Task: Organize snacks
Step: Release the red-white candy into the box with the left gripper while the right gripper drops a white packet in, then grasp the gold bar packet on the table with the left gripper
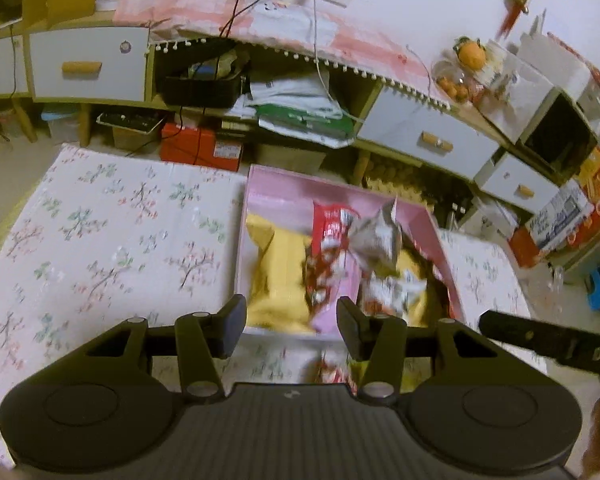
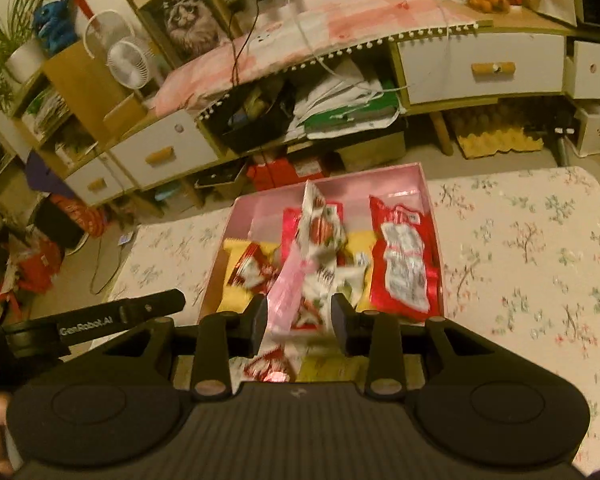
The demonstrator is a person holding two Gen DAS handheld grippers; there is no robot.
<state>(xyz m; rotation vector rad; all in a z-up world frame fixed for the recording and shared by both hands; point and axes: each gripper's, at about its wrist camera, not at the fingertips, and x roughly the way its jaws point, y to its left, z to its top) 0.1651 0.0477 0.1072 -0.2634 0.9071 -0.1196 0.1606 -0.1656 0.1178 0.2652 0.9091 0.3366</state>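
1. A pink box [image 2: 420, 184] sits on the table with the floral cloth [image 2: 532, 248], holding the snacks.
2. Inside it, a red packet [image 2: 404, 264] lies flat along the right wall, yellow packets [image 1: 276, 272] lie toward the left, and small red-and-white packets [image 2: 252, 270] are heaped in the middle.
3. A white packet with red print [image 2: 318, 232] stands tilted above the heap, blurred; whether anything holds it, I cannot tell.
4. The right gripper [image 2: 300, 316] hangs over the box's near edge, its jaws spread apart with the blurred wrappers between them, and no firm pinch shows.
5. The left gripper [image 1: 292, 320] is at the near edge too, jaws wide apart, gripping nothing.
6. Beyond the table stands a low cabinet with white drawers [image 2: 480, 68] and cluttered shelves.
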